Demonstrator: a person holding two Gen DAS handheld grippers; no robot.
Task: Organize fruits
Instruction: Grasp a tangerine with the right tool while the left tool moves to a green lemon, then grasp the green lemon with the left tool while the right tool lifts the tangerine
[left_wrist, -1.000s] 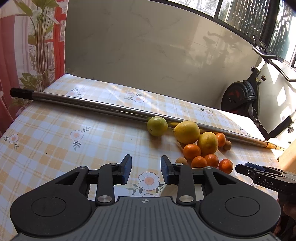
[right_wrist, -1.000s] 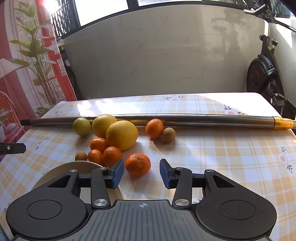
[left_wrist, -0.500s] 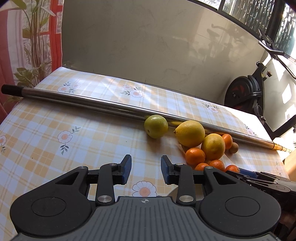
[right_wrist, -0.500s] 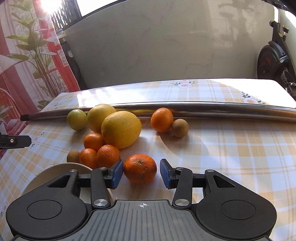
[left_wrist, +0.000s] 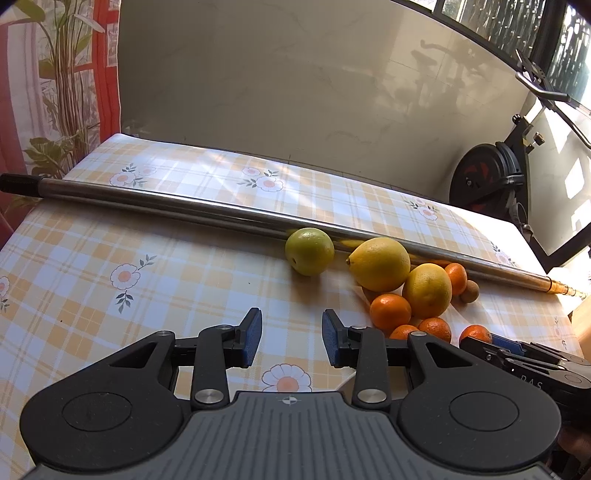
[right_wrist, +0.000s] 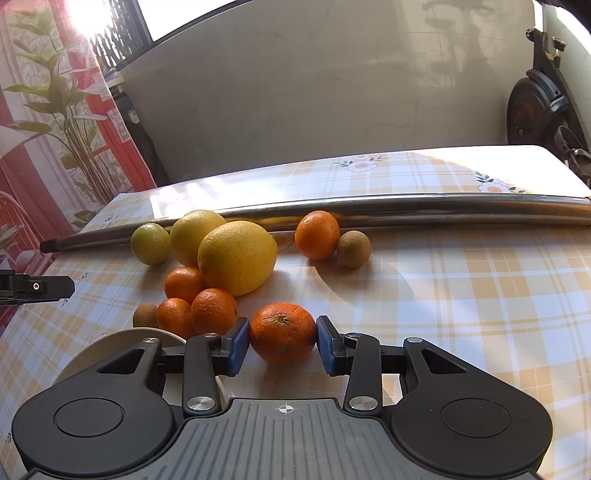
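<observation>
Orange (right_wrist: 282, 332) — between the open right tongs (right_wrist: 282, 345).

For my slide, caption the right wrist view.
Right gripper brackets an orange on the checked tablecloth.

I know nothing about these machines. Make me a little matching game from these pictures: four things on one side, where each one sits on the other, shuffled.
Things:
1. green lime
2. lone orange
3. metal pole
4. pale plate

Places:
A. lying across the table behind all the fruit
B. between the fingers of the right gripper
C. at the left end of the fruit group, beside the pole
D. near edge, partly hidden behind the right gripper

Pairs: 1-C, 2-B, 3-A, 4-D
</observation>
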